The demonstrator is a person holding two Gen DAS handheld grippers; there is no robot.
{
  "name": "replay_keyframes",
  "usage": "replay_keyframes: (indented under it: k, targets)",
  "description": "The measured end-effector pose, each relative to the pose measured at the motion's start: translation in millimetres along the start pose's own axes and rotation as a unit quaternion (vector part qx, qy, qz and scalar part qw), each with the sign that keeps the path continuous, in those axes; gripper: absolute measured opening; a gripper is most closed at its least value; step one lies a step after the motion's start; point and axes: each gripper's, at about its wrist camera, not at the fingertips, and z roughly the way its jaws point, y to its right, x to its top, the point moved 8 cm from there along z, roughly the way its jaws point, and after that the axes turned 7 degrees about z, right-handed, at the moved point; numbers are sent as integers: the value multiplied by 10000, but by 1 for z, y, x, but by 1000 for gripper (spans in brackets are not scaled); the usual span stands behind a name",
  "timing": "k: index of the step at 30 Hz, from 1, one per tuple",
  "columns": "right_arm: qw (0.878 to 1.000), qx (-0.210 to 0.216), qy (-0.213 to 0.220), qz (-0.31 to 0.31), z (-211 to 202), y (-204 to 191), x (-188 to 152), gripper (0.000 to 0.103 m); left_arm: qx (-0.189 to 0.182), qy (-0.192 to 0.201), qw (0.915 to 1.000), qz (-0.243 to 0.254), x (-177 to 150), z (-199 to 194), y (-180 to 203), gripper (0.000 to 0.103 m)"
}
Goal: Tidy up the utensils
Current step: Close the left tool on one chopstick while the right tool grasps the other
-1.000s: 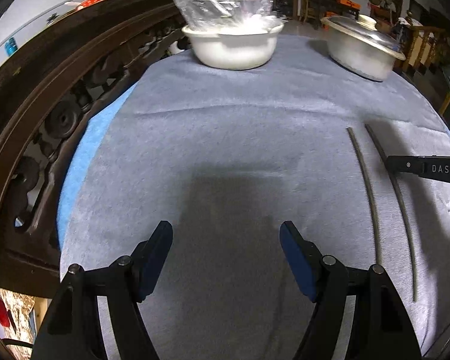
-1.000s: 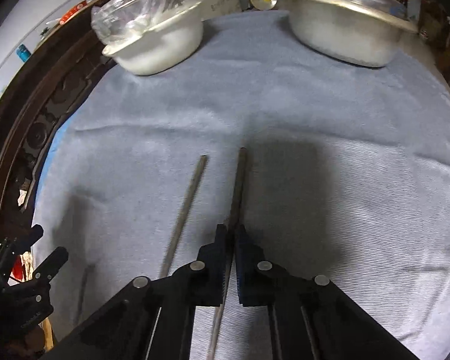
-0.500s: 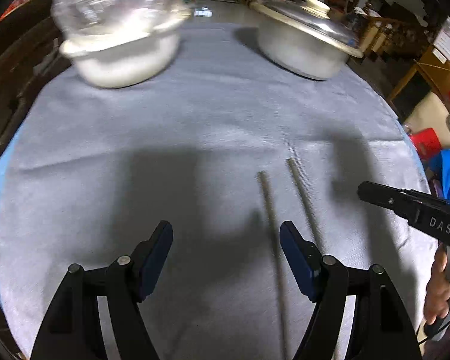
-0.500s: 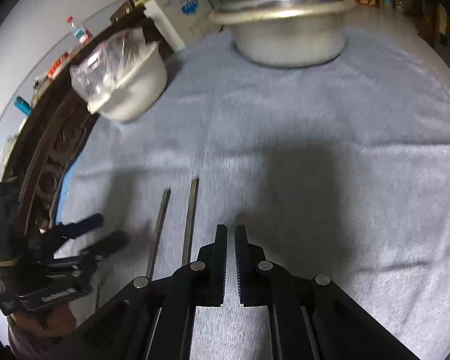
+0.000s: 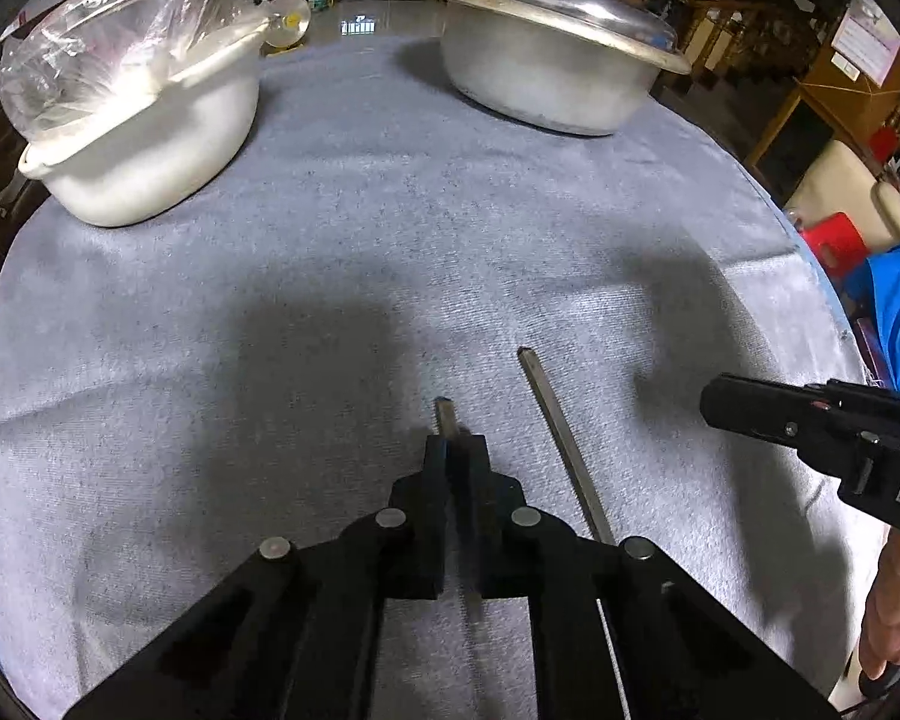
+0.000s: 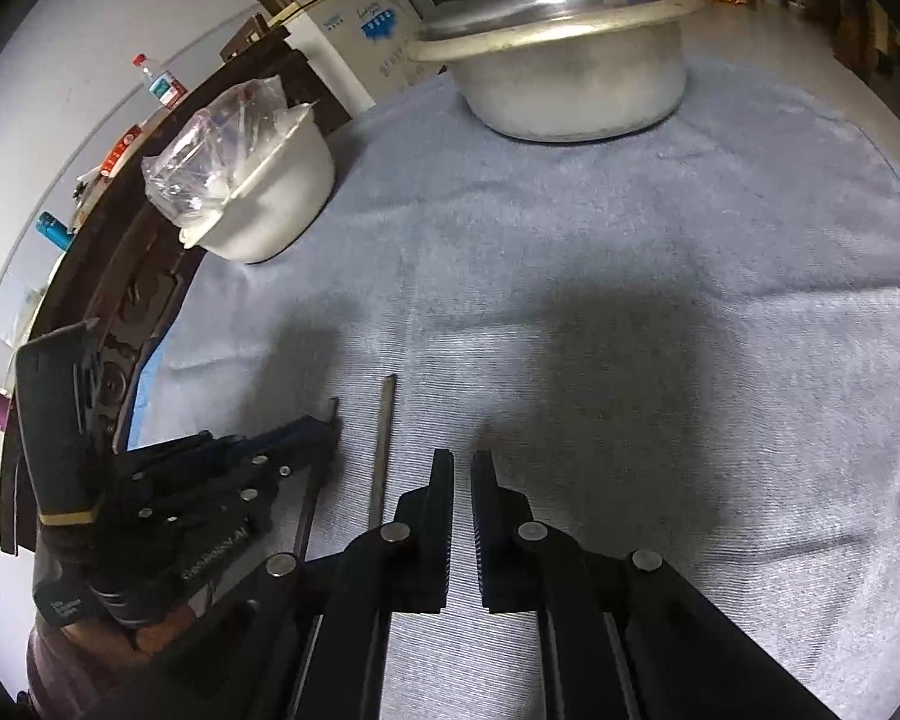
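Chopstick (image 5: 446, 414) pinched by downward-tilted left tongs (image 5: 457, 450), just closed.

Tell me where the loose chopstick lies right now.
In the left wrist view the loose chopstick lies on the grey cloth, just right of the left gripper, which grips the other chopstick.

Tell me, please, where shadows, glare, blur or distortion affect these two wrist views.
Left wrist view: fisheye bends the cloth edge; glare on the pot lid; dark shadows ahead of the left gripper, whose held chopstick looks slightly blurred. Right wrist view: a broad shadow ahead of the right gripper; edges curve strongly.
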Motion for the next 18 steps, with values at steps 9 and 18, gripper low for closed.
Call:
replay_keyframes:
  k: [9, 18]
  targets:
    - [9958, -466, -543, -574, 35, -43, -4, 22, 45, 154, 9997, -182, -20, -30, -30, 5]
    - [9827, -1362, -839, -935, 67, -55, -2, 23, 13, 69, 9991, -409, -25, -25, -47, 5]
